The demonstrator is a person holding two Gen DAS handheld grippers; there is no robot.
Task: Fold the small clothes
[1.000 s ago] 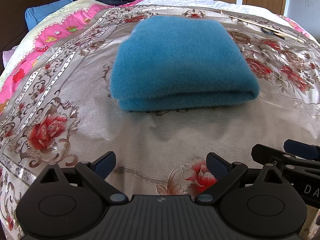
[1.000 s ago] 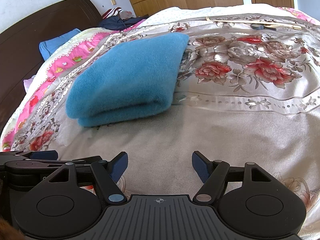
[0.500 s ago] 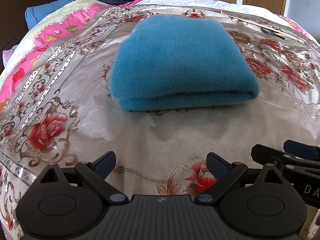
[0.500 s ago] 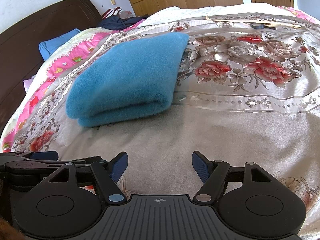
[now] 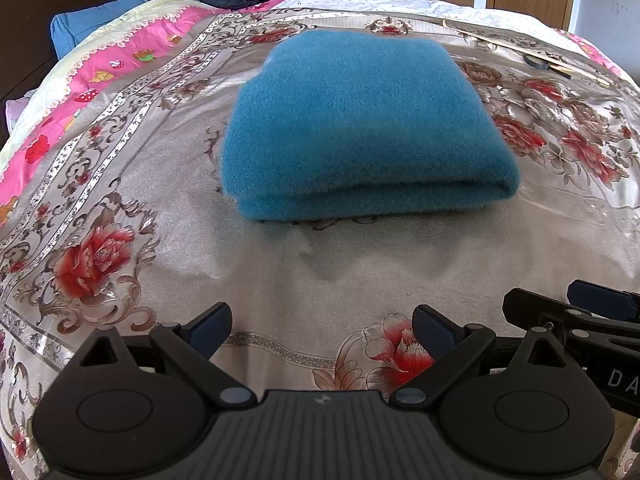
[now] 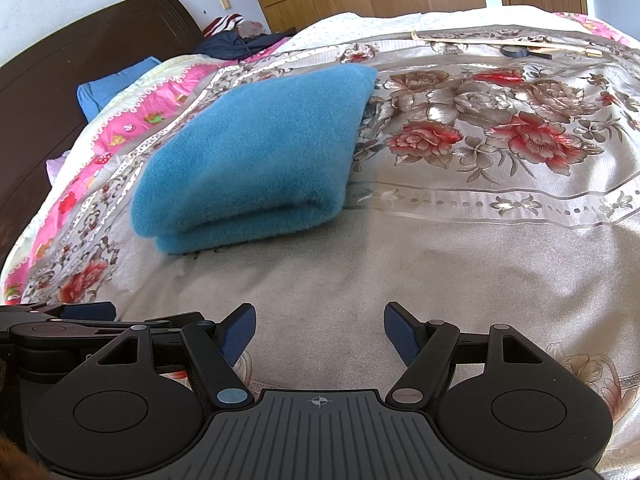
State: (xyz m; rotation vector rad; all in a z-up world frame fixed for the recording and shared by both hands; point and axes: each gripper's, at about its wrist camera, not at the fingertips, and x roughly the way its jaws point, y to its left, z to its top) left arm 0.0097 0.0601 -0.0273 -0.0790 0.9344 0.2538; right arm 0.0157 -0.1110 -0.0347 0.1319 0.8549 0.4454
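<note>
The blue cloth point(image 5: 360, 128) lies folded on the bedspread point(image 5: 320, 264), straight ahead of the left tongs point(image 5: 322, 326) and well apart from them; from the right tongs point(image 6: 319, 328) it sits ahead and off to the left point(image 6: 256, 160). It shows two thick layers at its near edge, with the rounded fold on the side toward the right tongs. Both pairs of tongs hang low over the bedspread with their jaws spread wide and nothing between them.

As a judgement, the fold looks done, so the chief risk is undoing it. The fleece looks thick and springy, and a nudge from a finger at the near edge could slide the top layer off the lower one. A pinch that catches only the top layer would peel the fold open. The bedspread looks slick and soft, so the cloth may skid or drag the cover into wrinkles if pushed. The two tongs sit just beside each other, and a careless swing could knock them together.

The far edge of the cloth is hidden behind its own bulk, so I cannot tell whether the layers line up there. What sort of garment it is cannot be made out. A thin stick and a small dark ring point(image 6: 514, 51) lie far ahead, toward the right, too small to identify. The hands holding the tongs are out of view.
</note>
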